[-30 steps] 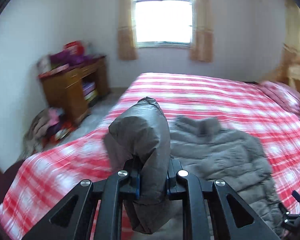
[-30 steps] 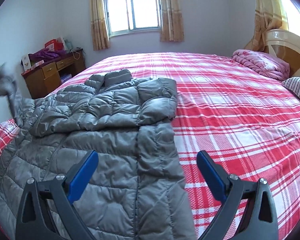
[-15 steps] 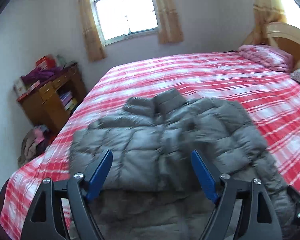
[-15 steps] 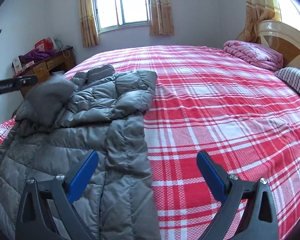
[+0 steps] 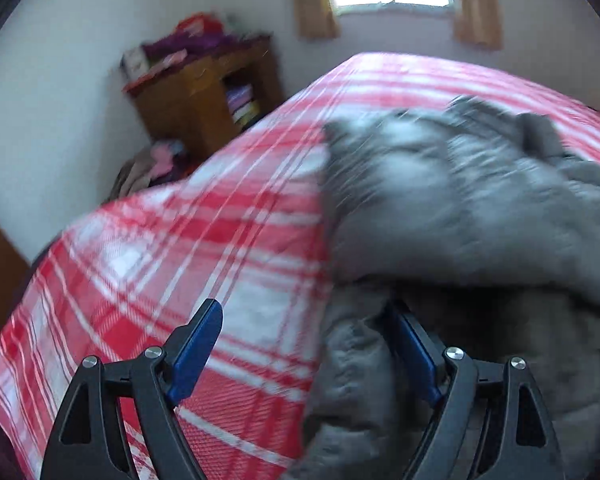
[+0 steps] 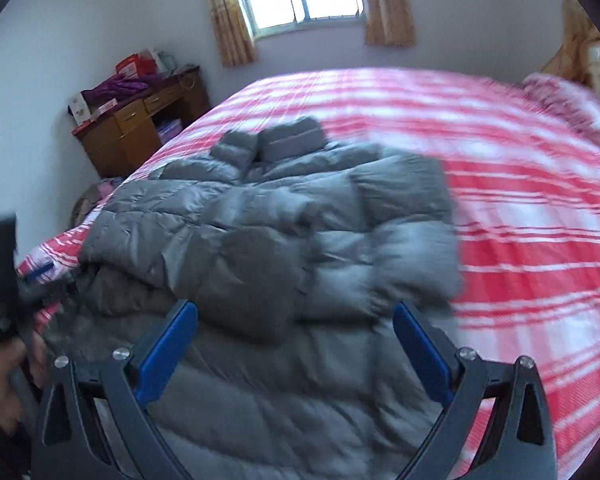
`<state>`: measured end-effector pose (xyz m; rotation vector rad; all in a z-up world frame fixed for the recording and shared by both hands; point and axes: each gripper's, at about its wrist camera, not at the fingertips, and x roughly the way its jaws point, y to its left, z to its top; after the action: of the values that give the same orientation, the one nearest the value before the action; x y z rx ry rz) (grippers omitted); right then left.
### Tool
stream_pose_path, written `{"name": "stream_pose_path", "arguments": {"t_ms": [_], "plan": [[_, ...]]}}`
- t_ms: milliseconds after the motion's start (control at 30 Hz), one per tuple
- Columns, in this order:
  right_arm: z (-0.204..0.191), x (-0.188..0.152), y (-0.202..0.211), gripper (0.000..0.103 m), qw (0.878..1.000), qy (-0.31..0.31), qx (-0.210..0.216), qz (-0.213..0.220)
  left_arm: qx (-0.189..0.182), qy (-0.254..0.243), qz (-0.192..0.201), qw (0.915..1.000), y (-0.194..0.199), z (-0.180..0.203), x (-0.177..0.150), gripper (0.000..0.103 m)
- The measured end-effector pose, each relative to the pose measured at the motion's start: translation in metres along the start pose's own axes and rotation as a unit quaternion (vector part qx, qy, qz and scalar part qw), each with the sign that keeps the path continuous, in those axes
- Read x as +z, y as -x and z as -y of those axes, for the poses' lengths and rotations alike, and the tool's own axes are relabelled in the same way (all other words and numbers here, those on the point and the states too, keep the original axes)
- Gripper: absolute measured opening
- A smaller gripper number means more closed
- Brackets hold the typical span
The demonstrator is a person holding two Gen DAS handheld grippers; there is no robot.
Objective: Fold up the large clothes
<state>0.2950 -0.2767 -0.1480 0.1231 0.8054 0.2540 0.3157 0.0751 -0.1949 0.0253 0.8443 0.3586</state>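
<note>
- Grey quilted down jacket (image 6: 268, 240) lies spread on the bed, collar toward the window at twelve o'clock, hem toward the two grippers at six.
- Both sleeves look folded in across the chest; the right one crosses the front as a puffy band (image 6: 404, 208), and a darker cuff patch (image 6: 256, 276) rests in the middle of the body.
- Red-and-white plaid bedspread (image 6: 532, 240) shows bare from one to five o'clock of the jacket.
- Left gripper (image 5: 304, 344) has its blue-padded fingers (image 5: 196, 344) spread wide with nothing between them; it hangs over the jacket's left edge, one finger above plaid, the other above grey fabric. The left wrist view is smeared with blur, so I cannot tell if either finger touches the cloth.
- Right gripper (image 6: 296, 344) is likewise splayed and holds nothing, poised over the lower body of the jacket near the hem.
- From the right wrist view, the left tool and the hand (image 6: 0, 380) gripping it sit at nine o'clock, beside the jacket's left hem corner.
- Wooden desk (image 6: 136, 128) stands against the wall at ten o'clock, piled with purple cloth and boxes, with a heap of clothes (image 5: 148, 164) on the floor at its foot.
- Pink quilt (image 6: 568, 104) is bunched by the headboard at two o'clock, well apart from the jacket.
- Orange curtains (image 6: 228, 12) frame the bright window.
</note>
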Motion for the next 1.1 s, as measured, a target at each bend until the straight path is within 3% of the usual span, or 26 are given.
{"name": "stream_pose_path", "arguments": {"t_ms": [33, 67, 100, 133, 167, 300, 533, 667, 700, 767, 900, 967, 1100], "plan": [[-0.003, 0.005, -0.013, 0.094, 1.0, 0.0, 0.003, -0.011, -0.003, 0.003, -0.003, 1.0, -0.006, -0.003, -0.004, 0.088], [-0.006, 0.008, -0.023, 0.081, 1.0, 0.003, -0.001, -0.021, -0.001, 0.004, -0.002, 1.0, -0.009, -0.004, -0.005, 0.091], [-0.007, 0.009, -0.036, 0.058, 0.999, 0.004, -0.003, -0.038, 0.009, 0.01, -0.002, 0.9999, -0.013, -0.007, -0.007, 0.097], [-0.009, 0.008, -0.047, 0.048, 0.998, 0.002, 0.006, -0.058, 0.006, 0.017, -0.006, 0.9998, -0.015, -0.01, -0.008, 0.098], [-0.009, 0.006, -0.056, 0.042, 0.997, -0.002, 0.015, -0.073, 0.0, 0.023, -0.008, 0.9997, -0.016, -0.012, -0.007, 0.098], [-0.003, 0.0, -0.044, 0.025, 0.999, 0.002, -0.005, -0.05, -0.01, 0.038, -0.003, 0.9992, -0.017, -0.019, -0.011, 0.098], [0.022, -0.008, -0.031, 0.024, 0.998, -0.004, -0.044, -0.04, -0.019, 0.044, -0.013, 0.9988, -0.018, -0.018, -0.008, 0.098], [0.028, -0.007, -0.035, 0.046, 0.998, -0.01, -0.043, -0.045, -0.042, 0.035, -0.036, 0.9978, -0.015, -0.024, -0.005, 0.098], [0.03, -0.007, -0.031, 0.046, 0.998, -0.013, -0.051, -0.043, -0.049, 0.033, -0.041, 0.9974, -0.011, -0.027, -0.004, 0.098], [0.038, -0.007, -0.018, 0.048, 0.998, -0.028, -0.045, -0.042, -0.062, 0.031, -0.026, 0.9973, 0.007, -0.036, 0.003, 0.098], [0.047, 0.0, 0.016, 0.071, 0.996, -0.037, -0.084, -0.01, -0.089, 0.037, 0.044, 0.9944, 0.053, -0.041, 0.043, 0.098], [0.044, 0.013, 0.035, 0.072, 0.993, -0.044, -0.11, 0.029, -0.108, 0.041, 0.053, 0.9919, 0.061, -0.031, 0.06, 0.098], [0.016, 0.04, 0.033, 0.071, 0.994, -0.043, -0.072, 0.067, -0.154, 0.043, 0.068, 0.9847, 0.047, 0.014, 0.088, 0.098]]}}
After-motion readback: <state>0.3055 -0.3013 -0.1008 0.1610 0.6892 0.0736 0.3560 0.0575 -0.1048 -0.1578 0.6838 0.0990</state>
